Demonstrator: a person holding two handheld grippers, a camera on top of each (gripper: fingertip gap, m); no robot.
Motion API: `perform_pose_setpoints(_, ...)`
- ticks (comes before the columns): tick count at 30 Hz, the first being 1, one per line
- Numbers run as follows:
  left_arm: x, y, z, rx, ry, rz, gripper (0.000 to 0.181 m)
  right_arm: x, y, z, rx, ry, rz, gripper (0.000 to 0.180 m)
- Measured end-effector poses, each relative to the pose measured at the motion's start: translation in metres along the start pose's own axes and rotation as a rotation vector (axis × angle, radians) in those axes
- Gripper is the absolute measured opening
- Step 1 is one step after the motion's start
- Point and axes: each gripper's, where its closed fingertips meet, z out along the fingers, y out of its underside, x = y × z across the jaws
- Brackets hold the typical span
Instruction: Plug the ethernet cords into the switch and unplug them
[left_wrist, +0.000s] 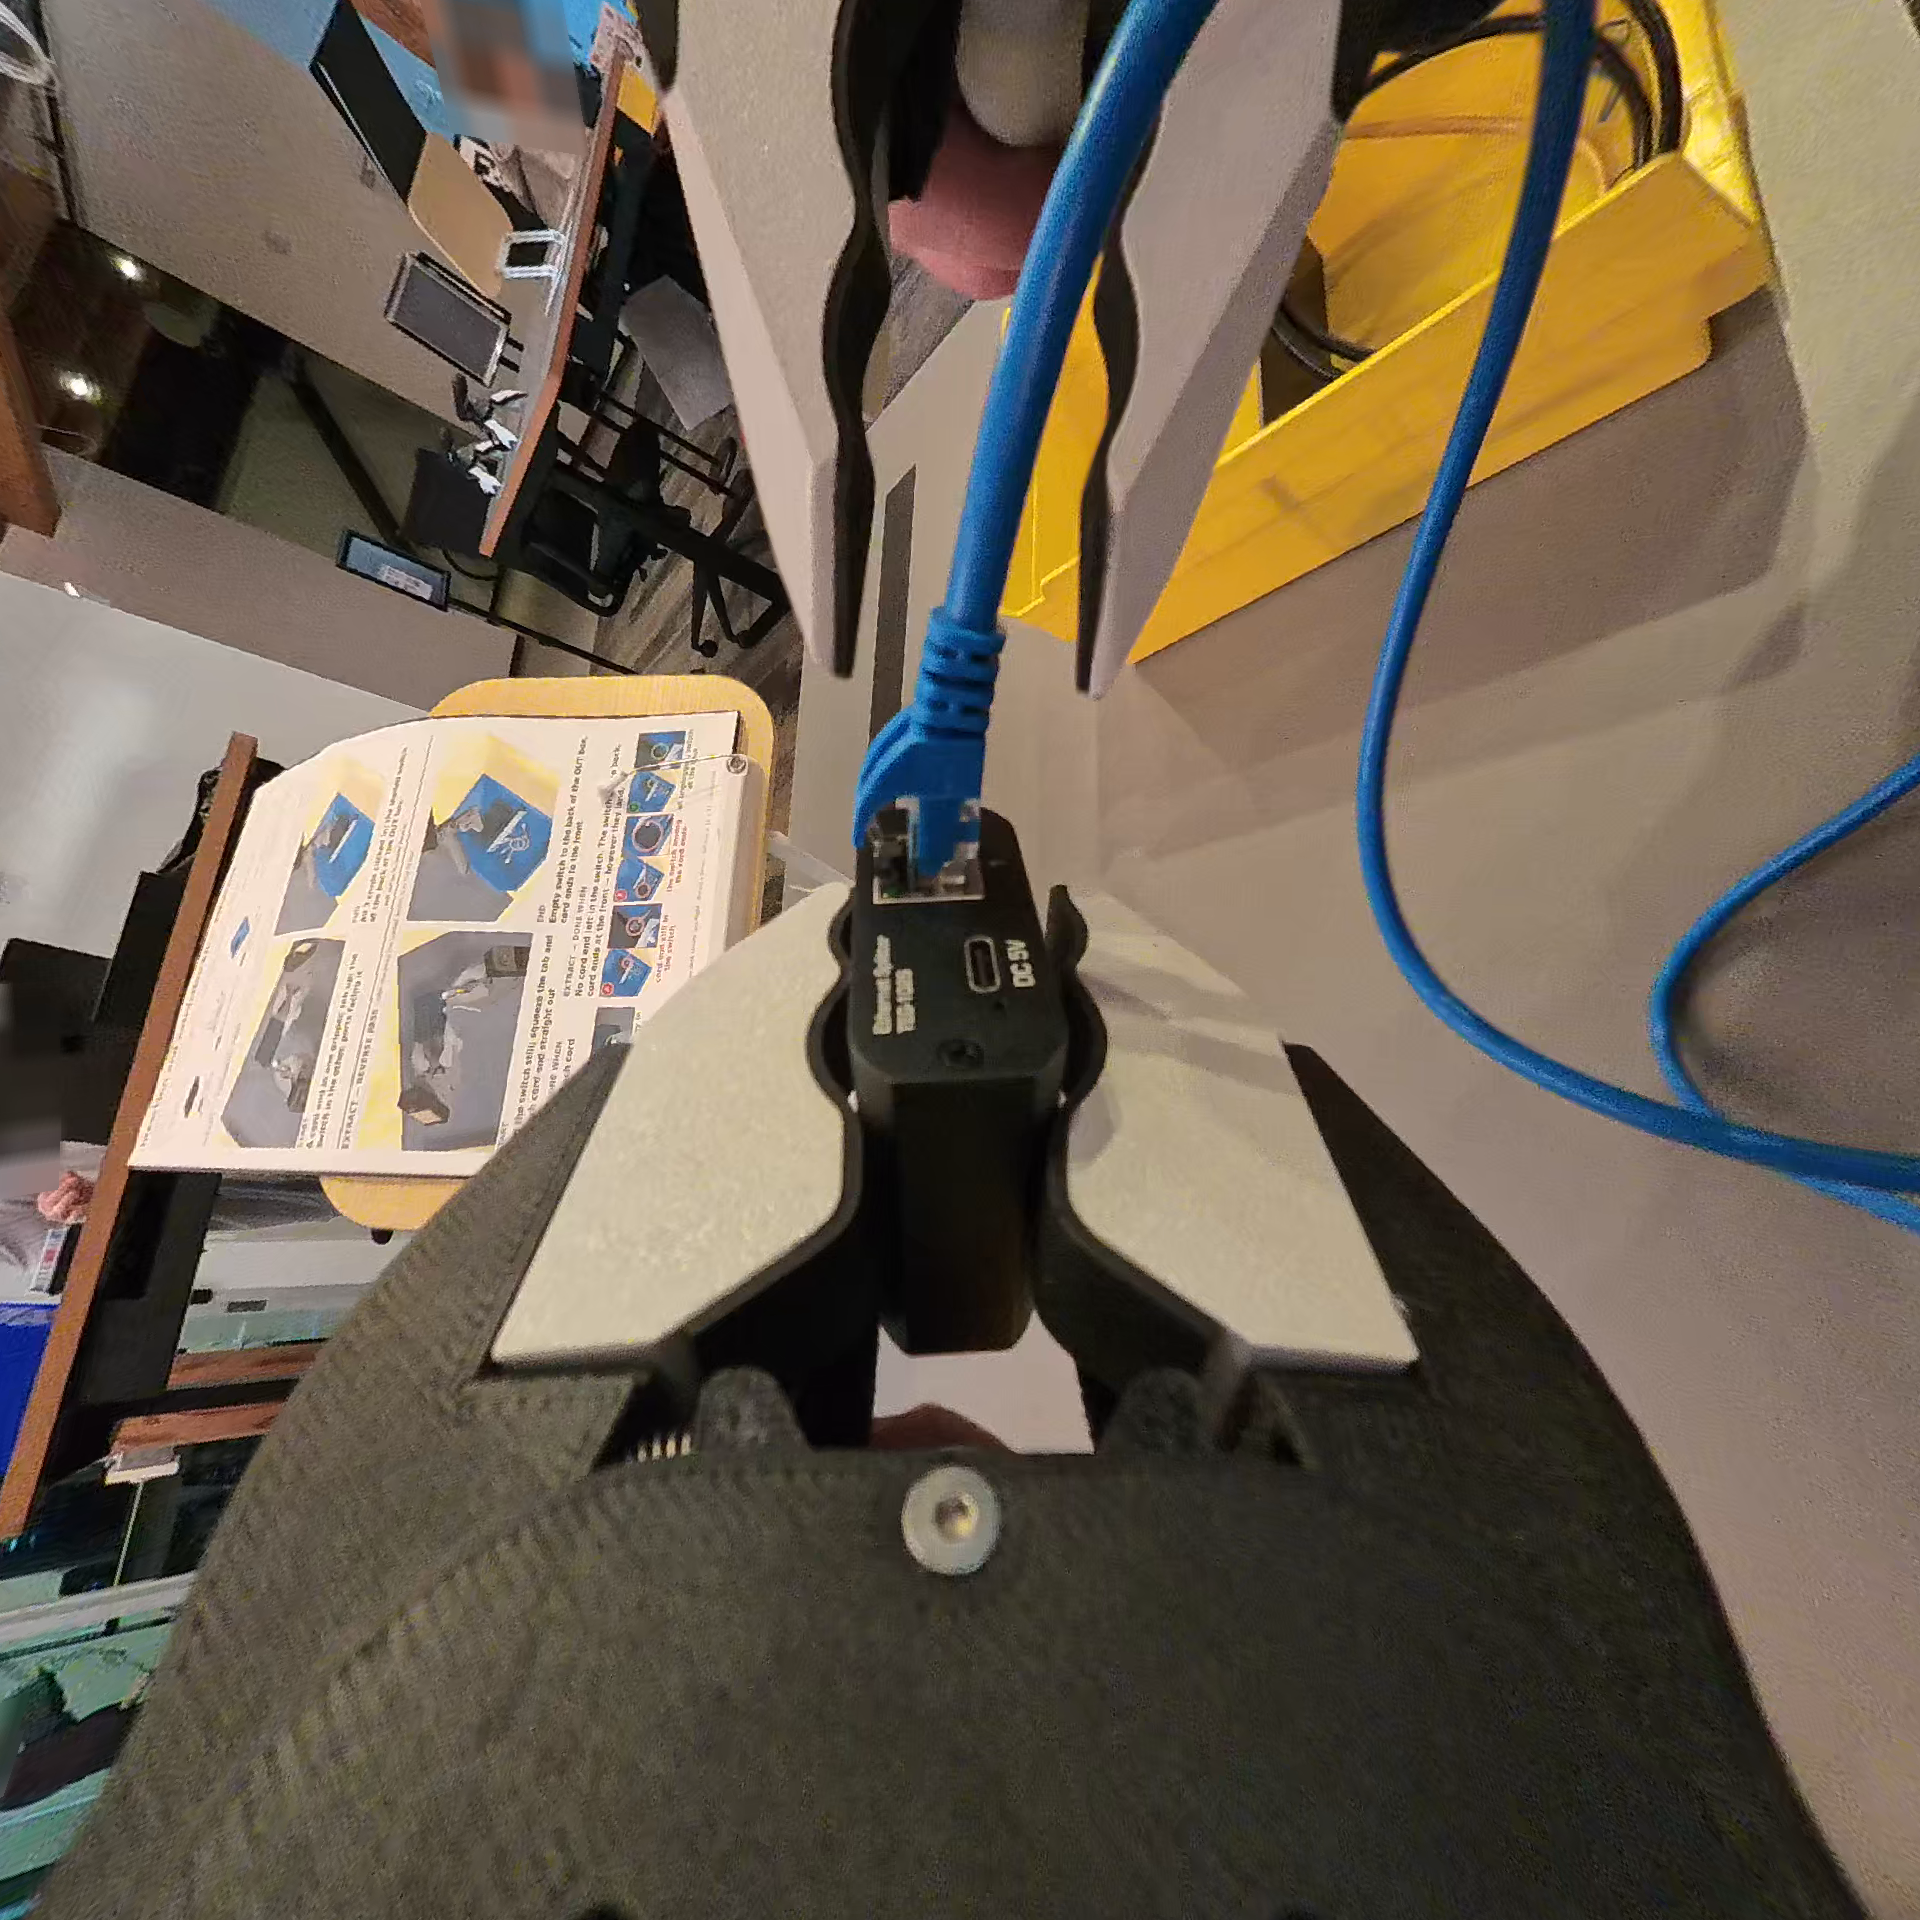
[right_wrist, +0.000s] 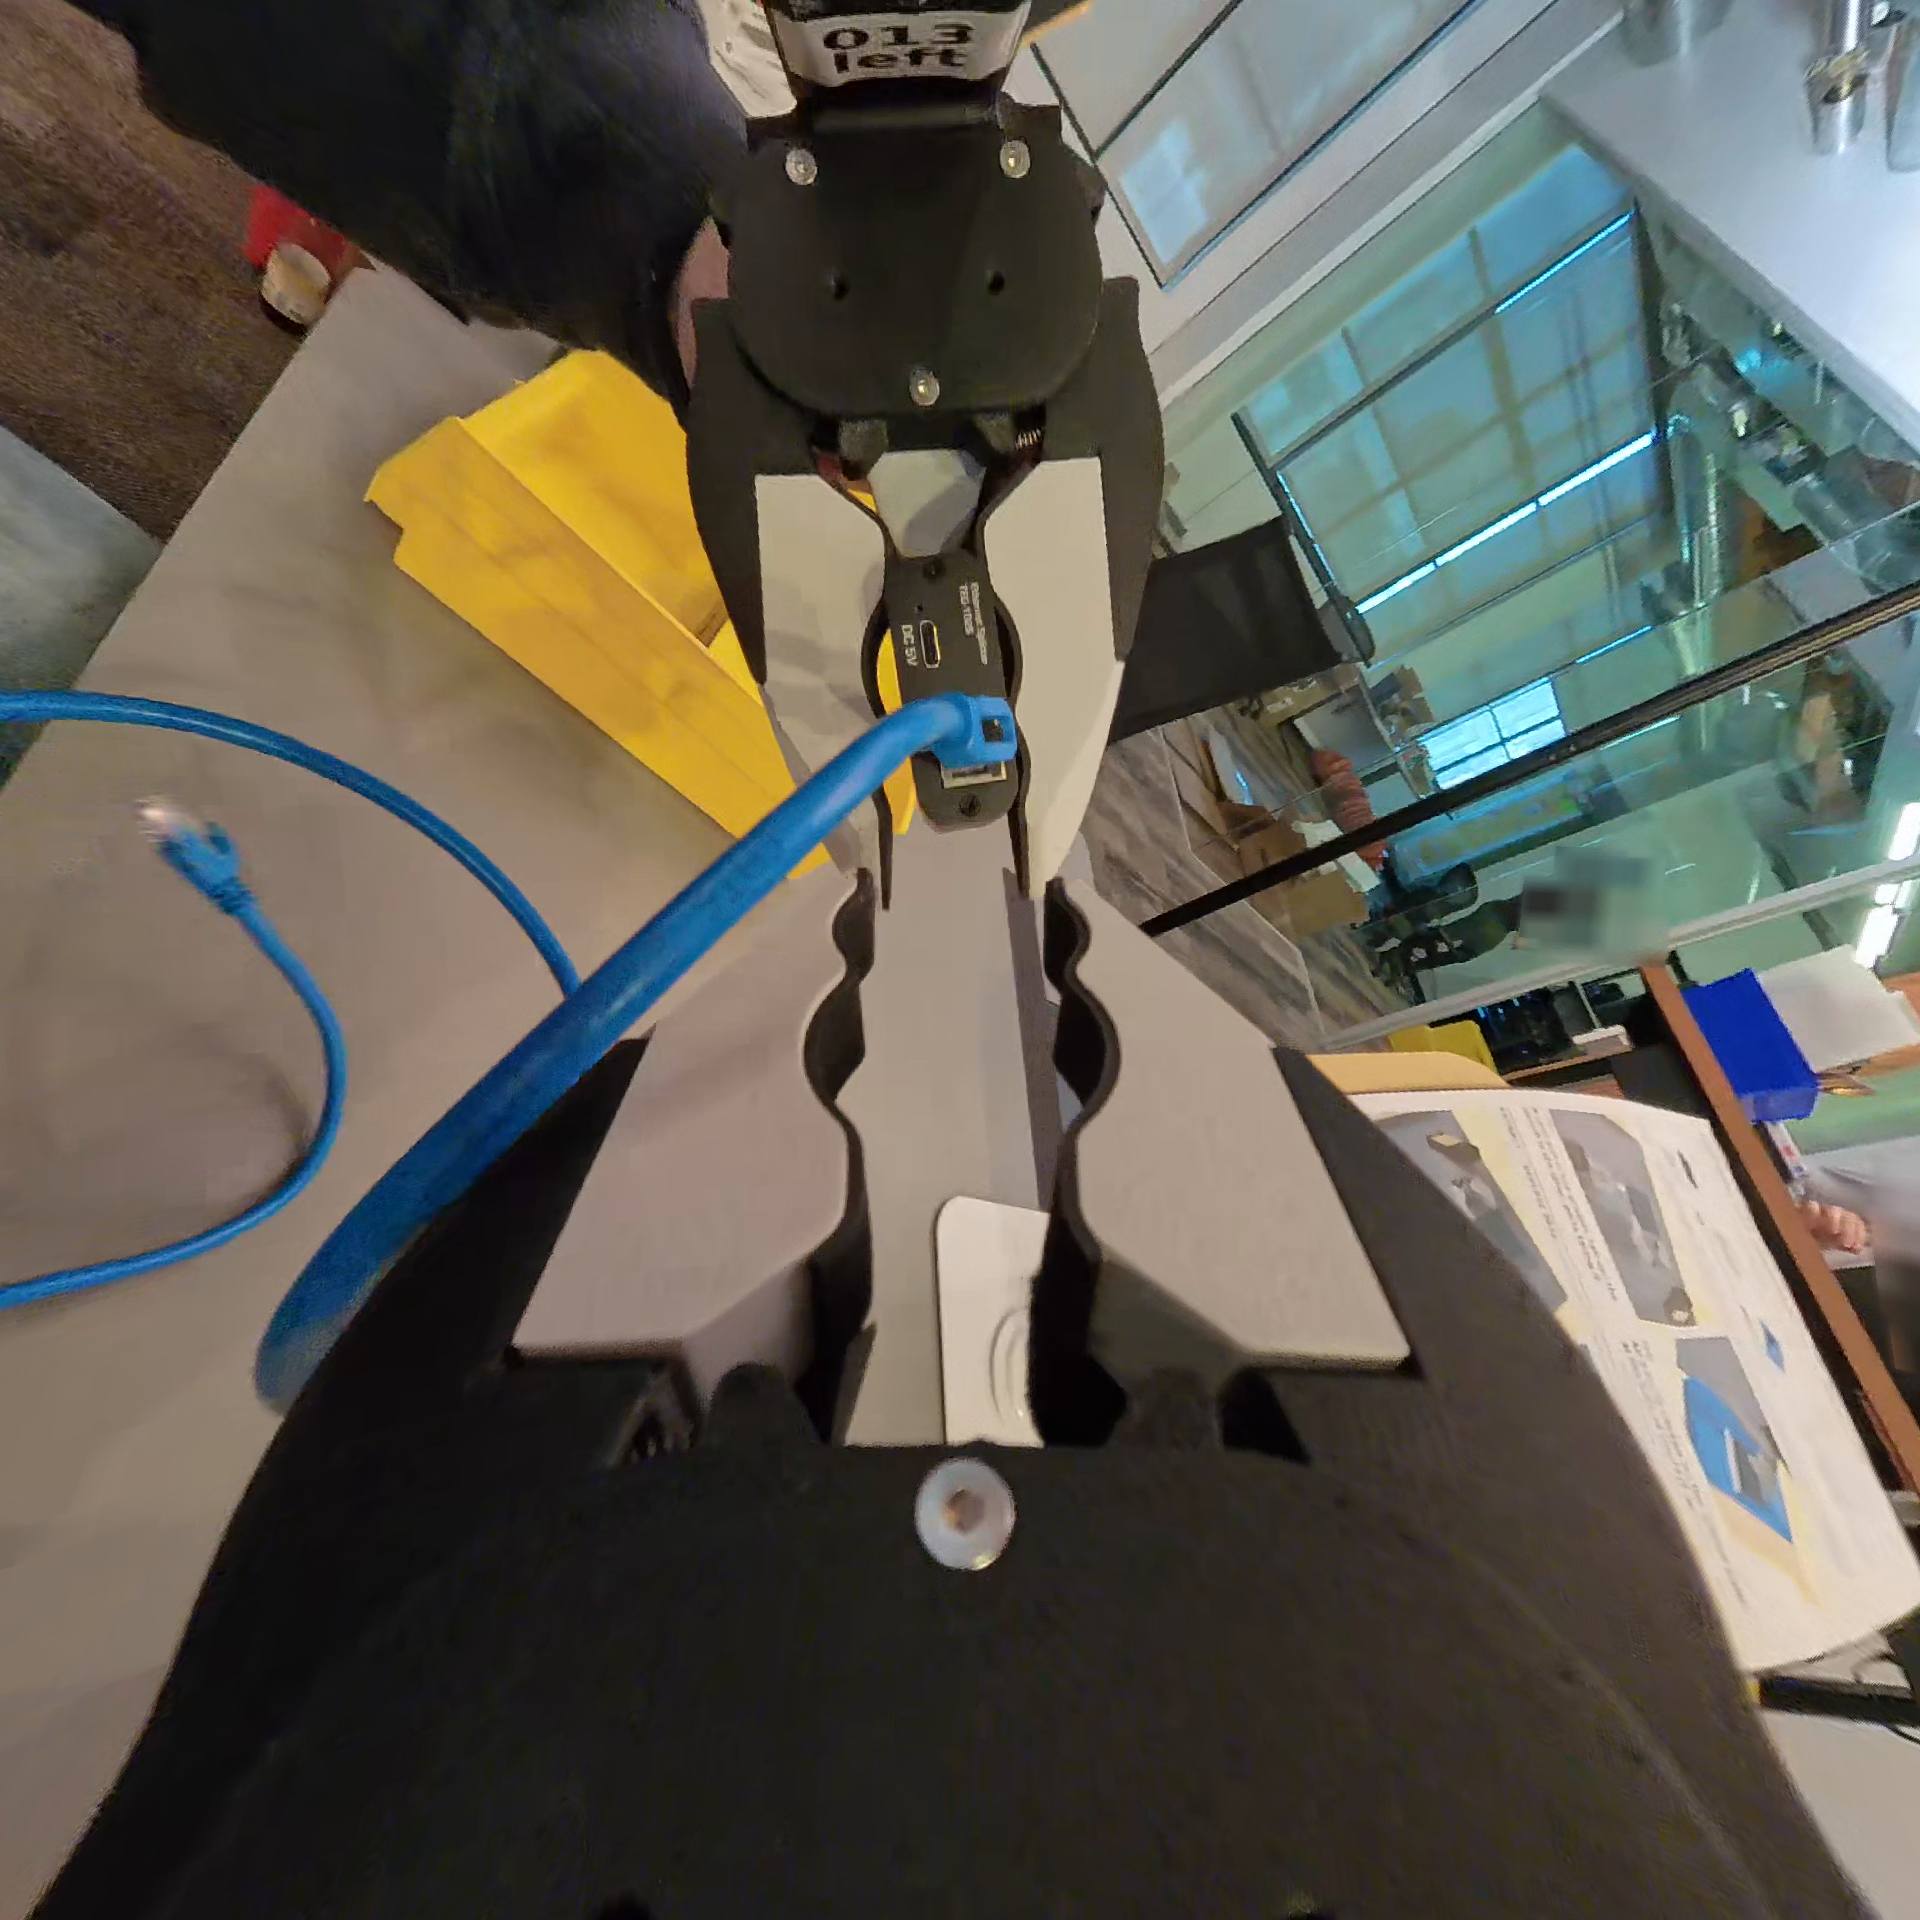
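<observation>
My left gripper (left_wrist: 951, 920) is shut on a small black switch (left_wrist: 961, 997) and holds it above the grey table. A blue ethernet cord (left_wrist: 1023, 343) has its plug (left_wrist: 935, 800) in one port of the switch, with an empty port beside it. My right gripper (right_wrist: 956, 899) is open just in front of the switch (right_wrist: 945, 644), its fingertips on either side of the plug's boot without touching it. The cord (right_wrist: 623, 987) trails away past its left finger. The cord's other plug (right_wrist: 197, 842) lies loose on the table.
A yellow bin (right_wrist: 582, 582) stands on the table behind the grippers and also shows in the left wrist view (left_wrist: 1455, 395). A printed instruction sheet (left_wrist: 436, 935) stands at the table's edge. A person's dark sleeve (right_wrist: 468, 156) is behind the left gripper. Slack cord loops on the table (left_wrist: 1455, 935).
</observation>
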Motion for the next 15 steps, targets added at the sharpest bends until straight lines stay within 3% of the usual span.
perform_pose_setpoints(1, -0.001, 0.001, 0.002, -0.001, -0.006, 0.009, 0.033, 0.001, 0.002, 0.002, -0.012, 0.012, -0.013, 0.032)
perform_pose_setpoints(11, -0.002, -0.001, 0.021, 0.048, 0.007, 0.091, 0.031, 0.002, -0.007, 0.011, -0.043, 0.094, -0.183, 0.028)
perform_pose_setpoints(15, 0.000, 0.005, 0.028, 0.040, 0.010, 0.088, 0.028, -0.003, 0.004, 0.014, -0.190, 0.072, -0.244, 0.016)
